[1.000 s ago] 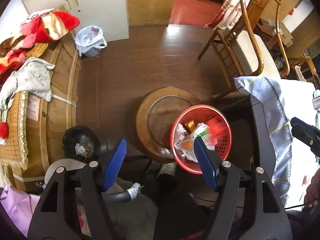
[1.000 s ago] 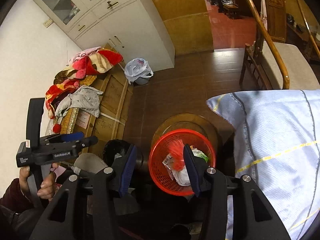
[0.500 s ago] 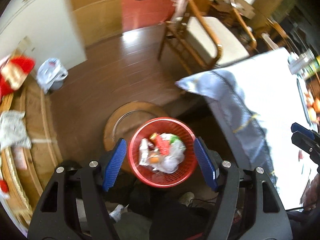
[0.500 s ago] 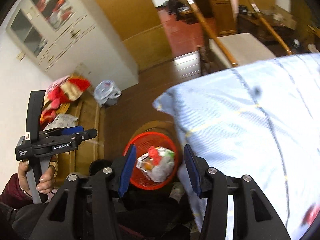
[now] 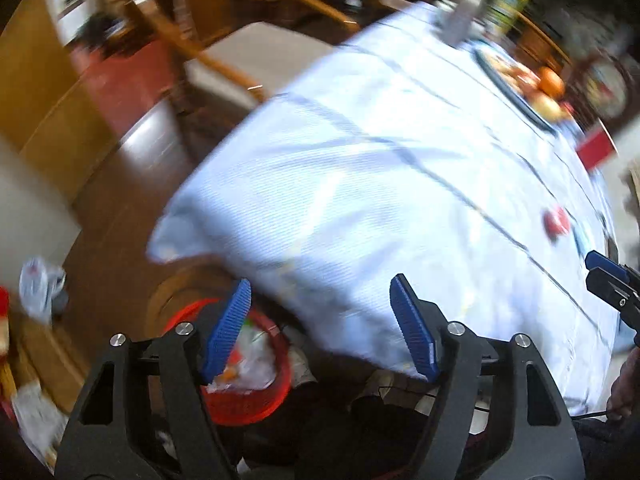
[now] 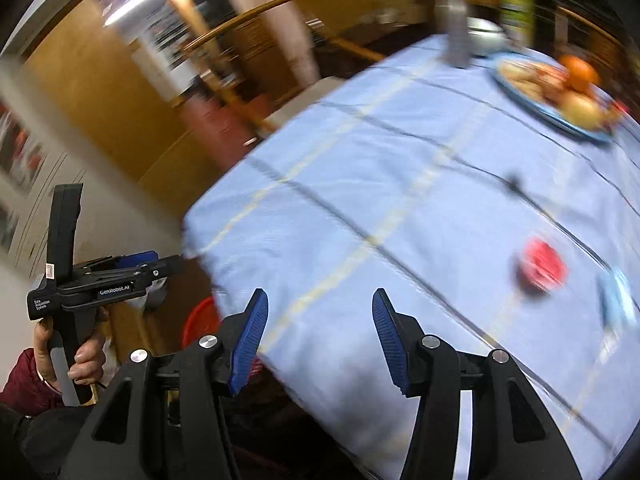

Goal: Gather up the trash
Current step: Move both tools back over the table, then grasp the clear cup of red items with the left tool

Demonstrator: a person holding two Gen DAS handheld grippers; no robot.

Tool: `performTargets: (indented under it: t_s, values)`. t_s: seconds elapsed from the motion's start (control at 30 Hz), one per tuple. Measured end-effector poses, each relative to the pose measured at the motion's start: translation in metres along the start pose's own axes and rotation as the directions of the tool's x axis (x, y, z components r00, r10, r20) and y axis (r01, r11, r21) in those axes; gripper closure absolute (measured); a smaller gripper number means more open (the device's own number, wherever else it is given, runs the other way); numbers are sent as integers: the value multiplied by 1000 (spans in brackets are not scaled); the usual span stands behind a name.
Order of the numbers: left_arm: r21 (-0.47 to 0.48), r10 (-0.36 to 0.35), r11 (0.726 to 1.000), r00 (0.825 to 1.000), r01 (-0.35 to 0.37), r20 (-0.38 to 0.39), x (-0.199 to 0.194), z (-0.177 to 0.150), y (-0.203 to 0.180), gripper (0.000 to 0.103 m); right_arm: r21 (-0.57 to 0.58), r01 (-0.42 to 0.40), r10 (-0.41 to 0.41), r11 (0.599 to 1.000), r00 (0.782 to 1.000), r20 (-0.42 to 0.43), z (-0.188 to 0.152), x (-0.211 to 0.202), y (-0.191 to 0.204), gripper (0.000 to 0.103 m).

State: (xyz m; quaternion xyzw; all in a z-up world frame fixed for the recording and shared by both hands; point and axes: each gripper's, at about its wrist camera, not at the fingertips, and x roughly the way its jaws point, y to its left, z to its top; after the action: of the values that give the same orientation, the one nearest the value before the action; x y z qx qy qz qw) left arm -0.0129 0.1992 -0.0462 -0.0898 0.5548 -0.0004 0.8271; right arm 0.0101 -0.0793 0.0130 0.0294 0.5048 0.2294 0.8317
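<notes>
Spreading apart with nothing between them, the blue fingers [image 6: 252,340] of the right gripper [image 6: 318,338] open over a tabletop [image 6: 400,208] draped in pale blue checked cloth; the left gripper [image 5: 320,328] opens too, equally empty, its fingers [image 5: 228,332] above a red basket [image 5: 256,404] of trash [image 5: 252,354] on the floor beside the cloth's edge. Blurred by motion, 1 red scrap [image 6: 540,266] lies on the cloth, near a small blue item [image 6: 616,300], well apart from a fruit plate [image 6: 560,92] at the far end
</notes>
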Motion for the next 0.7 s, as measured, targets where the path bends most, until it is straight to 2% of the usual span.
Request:
performTargets:
  t_s: [0.07, 0.17, 0.27, 0.37, 0.47, 0.6, 0.7]
  values:
    - [75, -31, 997, 999, 32, -10, 8, 10, -28, 32, 73, 42, -44, 996, 999, 28, -11, -17, -26, 48]
    - [204, -77, 976, 997, 81, -31, 21, 21, -79, 31, 202, 104, -119, 974, 991, 65, -38, -46, -65, 47]
    - [325, -123, 936, 991, 134, -54, 31, 28, -131, 31, 311, 146, -180, 939, 980, 85, -67, -69, -96, 47]
    - [404, -154, 898, 985, 173, -80, 38, 27, -169, 30, 401, 186, -245, 897, 964, 102, -92, -89, -118, 47]
    - [498, -179, 842, 978, 208, -107, 44, 24, -212, 30, 478, 205, -292, 854, 950, 114, -112, -103, -134, 45]
    - [575, -196, 785, 973, 230, -122, 45, 18, -247, 30, 577, 206, -336, 790, 933, 126, -142, -118, -157, 44]
    - [607, -194, 760, 972, 234, -131, 48, 16, -267, 29, 623, 198, -352, 757, 926, 134, -153, -124, -168, 44]
